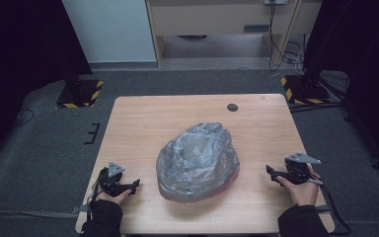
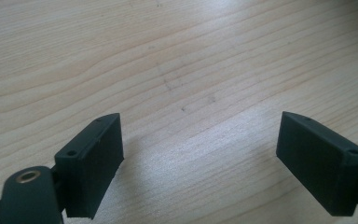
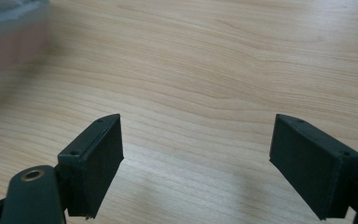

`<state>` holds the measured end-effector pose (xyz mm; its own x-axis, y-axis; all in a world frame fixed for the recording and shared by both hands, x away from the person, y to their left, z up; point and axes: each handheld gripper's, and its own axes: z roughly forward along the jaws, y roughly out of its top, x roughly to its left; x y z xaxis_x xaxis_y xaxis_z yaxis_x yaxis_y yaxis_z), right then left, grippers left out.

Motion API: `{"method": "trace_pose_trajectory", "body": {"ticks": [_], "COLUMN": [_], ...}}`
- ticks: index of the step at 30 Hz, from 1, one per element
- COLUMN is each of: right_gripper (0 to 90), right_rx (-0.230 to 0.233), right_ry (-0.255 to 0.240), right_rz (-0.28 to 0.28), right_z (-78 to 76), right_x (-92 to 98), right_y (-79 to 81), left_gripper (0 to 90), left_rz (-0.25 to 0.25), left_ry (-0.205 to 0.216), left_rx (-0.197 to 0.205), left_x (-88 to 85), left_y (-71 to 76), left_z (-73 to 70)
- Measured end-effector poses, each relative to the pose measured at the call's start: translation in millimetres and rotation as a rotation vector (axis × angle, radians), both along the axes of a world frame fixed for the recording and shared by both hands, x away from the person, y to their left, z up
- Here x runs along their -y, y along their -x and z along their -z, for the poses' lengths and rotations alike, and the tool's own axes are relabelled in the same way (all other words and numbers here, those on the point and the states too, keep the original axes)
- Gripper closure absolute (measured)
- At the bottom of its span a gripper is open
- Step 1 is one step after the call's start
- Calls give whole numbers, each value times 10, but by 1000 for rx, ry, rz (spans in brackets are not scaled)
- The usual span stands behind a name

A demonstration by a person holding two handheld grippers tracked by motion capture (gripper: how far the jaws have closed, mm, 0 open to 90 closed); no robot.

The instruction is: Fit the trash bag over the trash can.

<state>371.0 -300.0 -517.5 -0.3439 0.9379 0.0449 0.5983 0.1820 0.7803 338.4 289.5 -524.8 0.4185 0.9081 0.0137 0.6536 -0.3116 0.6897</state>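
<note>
High view: both grippers, left (image 1: pixel 134 185) and right (image 1: pixel 271 173), gape beside unlabelled grey bag (image 1: pixel 197 160).

High view looks down on the whole table (image 1: pixel 197 106); both gripper views skim its wood closely, perhaps sharing none.

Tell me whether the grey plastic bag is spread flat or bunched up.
Bunched up: the grey plastic bag sits as a crumpled, puffed mound on the wooden table.

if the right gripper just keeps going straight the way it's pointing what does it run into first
Probably the grey plastic bag mid-table. The right gripper, jaws open and empty, points across the bare table toward it; its own view catches the bag's edge off to one side, so it might only graze it.
</note>
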Motion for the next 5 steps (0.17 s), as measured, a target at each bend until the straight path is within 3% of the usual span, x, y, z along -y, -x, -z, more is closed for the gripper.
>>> {"method": "trace_pose_trajectory", "body": {"ticks": [5], "right_gripper": [166], "right_rx": [-19], "right_ry": [17], "right_rz": [1], "right_z": [40], "right_x": [22], "right_y": [-23], "left_gripper": [134], "left_rz": [-5], "left_ry": [-9], "left_rx": [-16], "left_x": [-4], "left_y": [-28], "left_z": [28]}}
